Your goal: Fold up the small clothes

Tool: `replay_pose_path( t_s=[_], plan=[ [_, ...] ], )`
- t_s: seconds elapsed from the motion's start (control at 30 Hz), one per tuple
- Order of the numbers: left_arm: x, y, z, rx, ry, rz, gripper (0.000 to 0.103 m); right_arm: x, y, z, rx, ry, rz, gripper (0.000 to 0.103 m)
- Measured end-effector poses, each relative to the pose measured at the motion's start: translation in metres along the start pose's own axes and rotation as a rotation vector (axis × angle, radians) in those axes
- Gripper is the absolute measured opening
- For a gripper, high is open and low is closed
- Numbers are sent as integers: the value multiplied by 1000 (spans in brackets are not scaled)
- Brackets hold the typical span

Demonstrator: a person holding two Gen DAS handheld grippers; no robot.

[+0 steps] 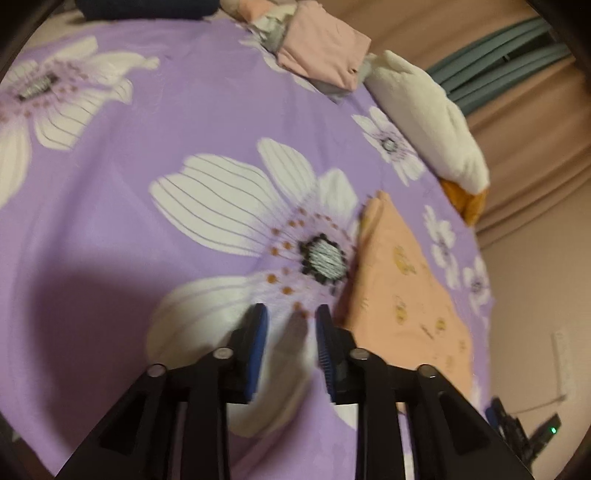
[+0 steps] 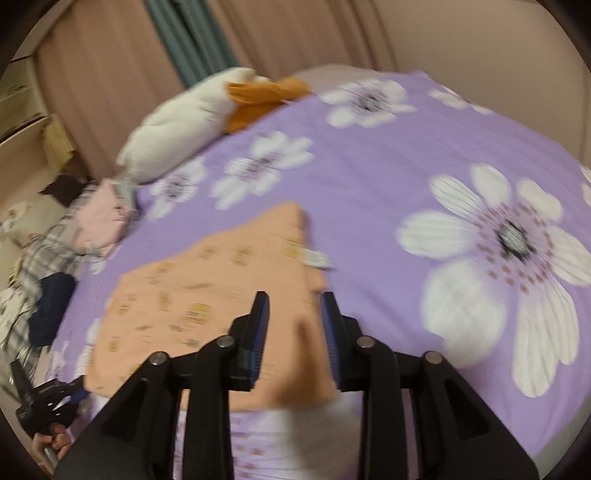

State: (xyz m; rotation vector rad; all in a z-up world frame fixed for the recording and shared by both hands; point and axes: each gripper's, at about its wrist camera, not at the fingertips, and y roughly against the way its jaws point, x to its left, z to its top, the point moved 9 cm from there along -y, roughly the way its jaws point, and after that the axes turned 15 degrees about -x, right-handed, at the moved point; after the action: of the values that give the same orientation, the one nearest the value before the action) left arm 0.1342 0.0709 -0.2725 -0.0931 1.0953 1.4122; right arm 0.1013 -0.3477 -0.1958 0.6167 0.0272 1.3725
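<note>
- The left gripper [image 1: 291, 314] is nearest in the left wrist view: black angular plastic arms with round silver pins, and ribbed blue pads on the inner faces of its fingers. The jaws stand partly apart with nothing between them; only the bed sheet shows through the gap.
- The right gripper [image 2: 294, 302] is built the same way. Its jaws are also partly apart and grip nothing, hovering above the near right part of the peach garment without the pads pressing on it.
- At the lower left of the right wrist view, the person's hand [image 2: 51, 441] holds the other gripper's black frame.
- The peach garment [image 2: 207, 295] lies flat on the bed as a soft, thin, roughly rectangular fold, printed with small yellowish motifs, a pale tag at its far right edge. In the left wrist view it lies just right of the left gripper [image 1: 402, 295].
- The bed sheet [image 1: 147, 155] is smooth lilac cloth with big white, line-veined petals around dark speckled centres.
- Farther off, a plump white plush pillow [image 1: 424, 122] sits at the bed's edge, with a mustard-orange cloth [image 1: 461, 199] tucked against it.
- Beside the pillow lies a folded pink cloth [image 1: 325, 51] on greyish checked fabric.
- Pleated beige curtains [image 2: 295, 33] hang behind the bed.
</note>
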Motion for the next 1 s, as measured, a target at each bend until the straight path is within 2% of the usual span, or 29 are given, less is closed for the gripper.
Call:
replay_pose_path(
  t_s=[0.1,0.2,0.3,0.43,0.6,0.67,0.77,0.83,0.93,1.0],
  plan=[
    [-13,-1,-4,40,19,-67,42,38,-7,0,-2,43,75,40],
    [-21,-5,-9,49,4,-76,52,76,-18,-8,24,83,134,41],
    [-27,-8,-13,56,11,-97,54,104,-30,-23,73,115,175,46],
    [-38,-14,-15,92,11,-152,62,126,-39,-38,103,167,202,54],
    [-37,-28,-7,84,81,-212,62,128,-49,-45,139,152,193,55],
    [-40,-32,-3,81,72,-220,62,125,-54,-47,149,132,187,55],
    [-42,-42,1,27,-5,-203,59,123,-62,-49,166,103,183,55],
    [-40,-48,1,-5,-54,-149,45,123,-66,-53,187,88,182,55],
    [-44,-53,1,-24,-157,-104,41,121,-73,-65,236,77,188,55],
    [-47,-54,0,-28,-205,-75,35,118,-75,-72,255,77,179,51]
  ],
)
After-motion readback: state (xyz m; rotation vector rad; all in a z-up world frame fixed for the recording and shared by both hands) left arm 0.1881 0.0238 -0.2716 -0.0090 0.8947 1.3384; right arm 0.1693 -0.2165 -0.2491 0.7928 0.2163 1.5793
